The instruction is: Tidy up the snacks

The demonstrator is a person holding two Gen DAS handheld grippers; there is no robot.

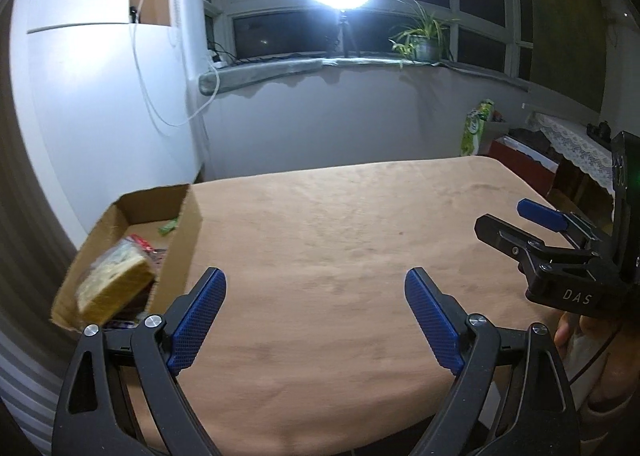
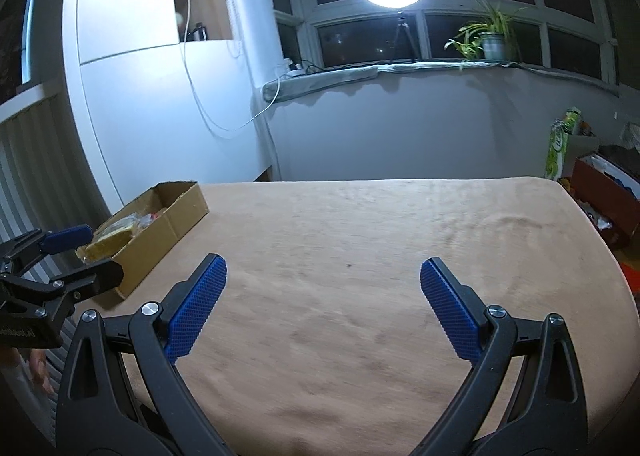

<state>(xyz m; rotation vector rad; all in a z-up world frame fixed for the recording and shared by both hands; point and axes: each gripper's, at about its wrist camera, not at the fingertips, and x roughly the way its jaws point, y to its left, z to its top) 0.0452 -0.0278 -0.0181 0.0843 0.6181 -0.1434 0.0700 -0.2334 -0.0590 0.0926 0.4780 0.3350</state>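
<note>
A: Step check. I read this as the tail of the job: the table (image 2: 360, 256) shows bare cloth in both views, no snacks left out.

B: Grippers?

A: My left gripper (image 1: 316, 320) has its fingers wide apart, nothing between them. The right gripper (image 2: 324, 308) is the same, spread and empty.

B: The snacks?

A: In the cardboard box (image 1: 188, 240), left edge of frame. A yellow cake in clear wrap (image 1: 116, 288) sits on top; red and green packets behind. Next I'd scan for strays before pulling back.
</note>
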